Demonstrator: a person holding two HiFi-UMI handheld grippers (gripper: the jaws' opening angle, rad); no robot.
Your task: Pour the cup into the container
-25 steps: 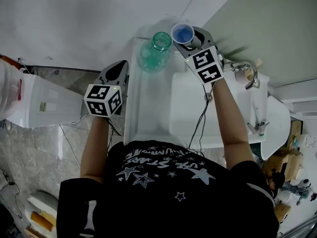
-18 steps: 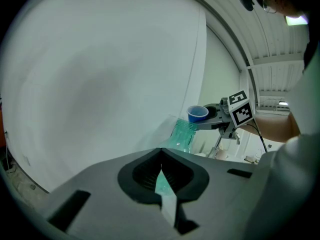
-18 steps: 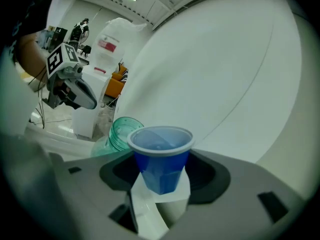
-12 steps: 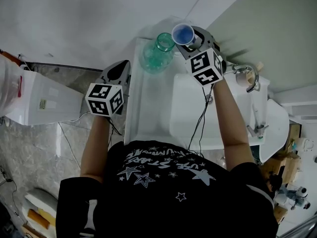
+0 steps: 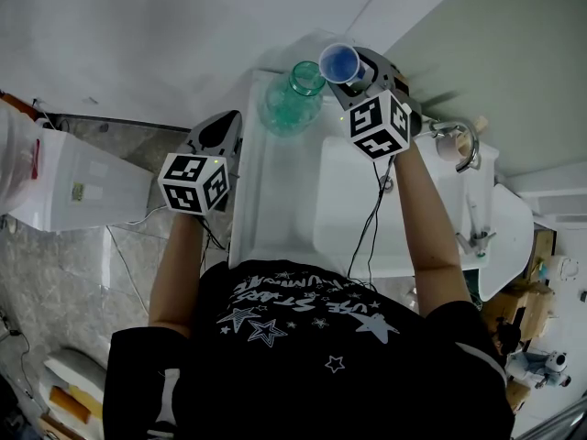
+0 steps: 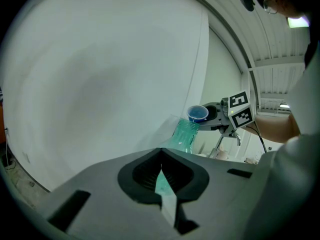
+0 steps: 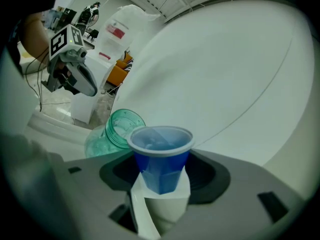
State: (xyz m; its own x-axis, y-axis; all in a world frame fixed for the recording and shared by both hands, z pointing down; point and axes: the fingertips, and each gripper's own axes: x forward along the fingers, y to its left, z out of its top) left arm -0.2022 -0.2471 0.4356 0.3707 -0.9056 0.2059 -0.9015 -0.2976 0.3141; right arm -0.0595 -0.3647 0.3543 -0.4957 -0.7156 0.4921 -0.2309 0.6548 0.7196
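A blue plastic cup (image 5: 338,61) is held upright just right of the mouth of a clear green jar (image 5: 292,99); my right gripper (image 5: 348,68) is shut on it. In the right gripper view the cup (image 7: 161,156) sits between the two jaws, with the jar's open mouth (image 7: 120,129) below it to the left. What the cup holds I cannot make out. My left gripper (image 5: 218,134) hangs left of the white counter, apart from the jar, its jaws shut on nothing (image 6: 160,153). From there the jar (image 6: 184,134) and cup (image 6: 198,114) show ahead.
The jar stands at the far end of a narrow white counter (image 5: 275,200). A white sink basin (image 5: 353,200) lies to its right, with a chrome tap (image 5: 459,140) beyond. A white wall rises behind. A white box (image 5: 64,186) stands on the floor at left.
My right gripper has rolled a little about its own line, its marker cube turning, with the cup staying beside the jar's mouth. The left gripper has kept still.
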